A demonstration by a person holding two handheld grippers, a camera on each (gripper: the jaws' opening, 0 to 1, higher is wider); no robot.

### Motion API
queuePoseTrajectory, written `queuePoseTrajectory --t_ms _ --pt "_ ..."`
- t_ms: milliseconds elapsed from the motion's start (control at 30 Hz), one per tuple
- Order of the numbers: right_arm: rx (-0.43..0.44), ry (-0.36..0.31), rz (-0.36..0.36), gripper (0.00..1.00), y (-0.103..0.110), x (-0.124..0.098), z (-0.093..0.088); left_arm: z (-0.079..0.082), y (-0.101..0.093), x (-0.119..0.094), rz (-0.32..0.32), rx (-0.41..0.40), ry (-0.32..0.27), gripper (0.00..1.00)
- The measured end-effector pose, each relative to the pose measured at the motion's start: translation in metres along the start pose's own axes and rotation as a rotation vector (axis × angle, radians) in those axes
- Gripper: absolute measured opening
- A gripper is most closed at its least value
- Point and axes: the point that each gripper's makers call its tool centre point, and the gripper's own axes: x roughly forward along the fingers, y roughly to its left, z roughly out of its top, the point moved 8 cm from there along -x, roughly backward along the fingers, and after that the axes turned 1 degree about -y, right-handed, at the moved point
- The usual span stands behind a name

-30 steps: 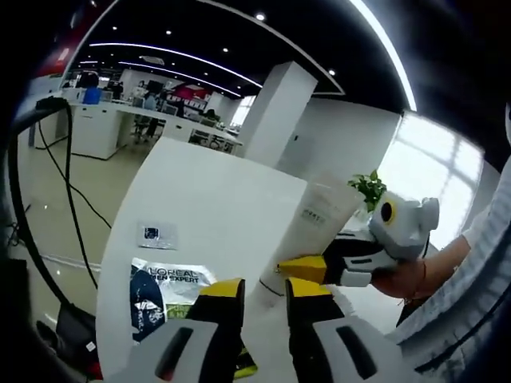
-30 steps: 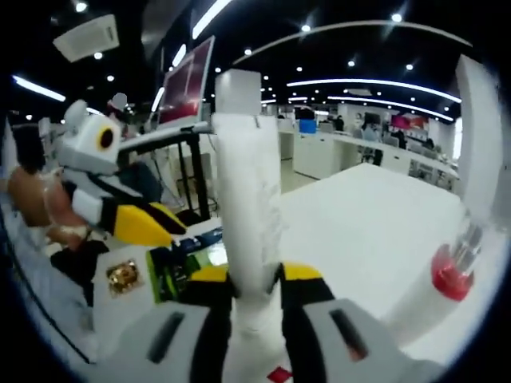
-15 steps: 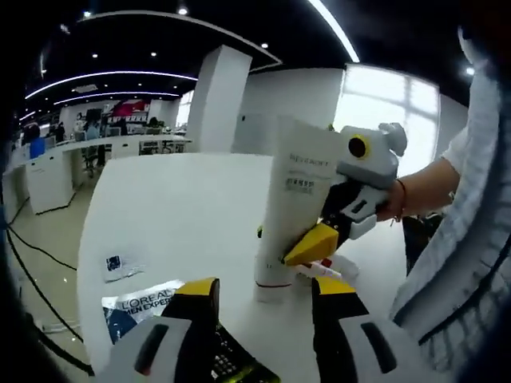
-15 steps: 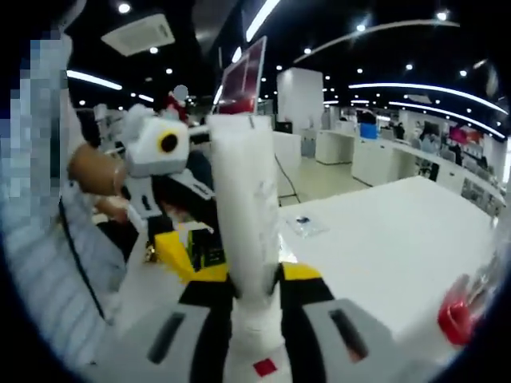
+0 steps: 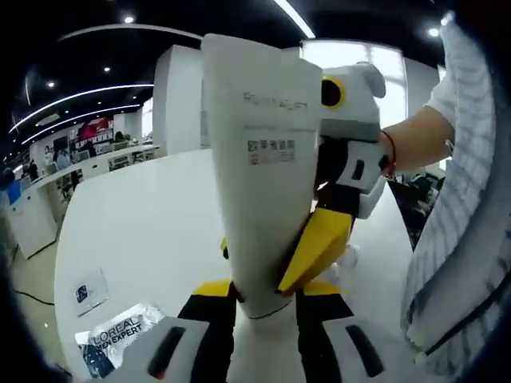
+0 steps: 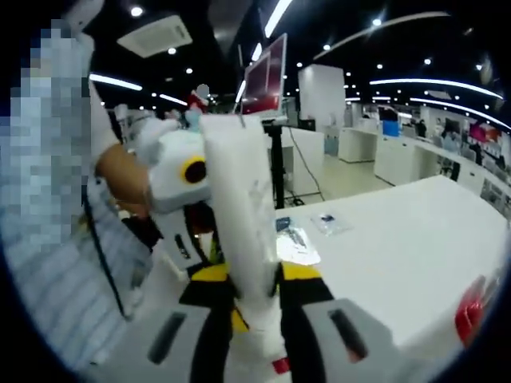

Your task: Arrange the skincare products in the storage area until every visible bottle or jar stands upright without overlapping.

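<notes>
- In the left gripper view we see a white squeeze tube [image 5: 263,175] standing tall, cap end down, with its flat crimped end at the top.
- Its face carries a faint line of brand lettering near the top and a small block of dark print below; both are too blurred for us to read.
- The tube widens toward the top and narrows to a rounded base, which sits between the yellow-tipped jaws of the left gripper [image 5: 263,299]. We cannot tell whether those jaws press on it or merely flank it.
- The right gripper [image 5: 323,247] comes in from the right of this view, one yellow jaw lying against the tube's lower right side, with a person's hand [image 5: 407,144] and a striped sleeve [image 5: 455,239] behind it.
- In the right gripper view the same tube [image 6: 243,207] rises between the right gripper's [image 6: 254,283] jaws, which are closed on its lower part. Its surface looks matt white with slight creases.
- The left gripper [image 6: 180,187] shows just left of the tube there.
- The tube is held above the near edge of the white table [image 5: 144,223].
- Toward the table's near left corner lie a dark L'Oréal sachet [image 5: 120,343] and a small clear packet [image 5: 88,289], well apart from the tube.
- At the right edge of the right gripper view a red-topped item [image 6: 471,315] stands on the table, too blurred to name.
</notes>
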Motion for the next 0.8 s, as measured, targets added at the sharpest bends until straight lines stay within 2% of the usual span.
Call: queuePoseTrajectory --t_ms 133,267,433,600,667,800 --pt "-0.009 0.01 -0.006 0.2 0.001 0.0 0.0 0.0 -0.004 -0.001 0.031 0.021 -0.007 0.3" --pt "-0.008 0.02 -0.026 0.2 0.0 0.0 0.0 -0.001 -0.004 0.0 0.064 0.007 -0.023 0.29" --pt "-0.015 0.082 -0.059 0.23 0.003 0.003 -0.001 -0.002 -0.006 0.002 0.113 0.0 -0.038 0.29" --pt "0.008 0.082 -0.084 0.29 0.002 0.001 0.0 -0.002 -0.005 0.002 0.156 -0.008 -0.047 0.29" --pt "0.027 0.076 -0.117 0.3 0.0 0.0 0.001 -0.002 -0.004 0.002 0.195 -0.026 -0.062 0.29" --pt "0.017 0.06 -0.162 0.32 -0.002 -0.008 0.003 -0.001 -0.003 0.003 0.213 -0.029 -0.064 0.29"
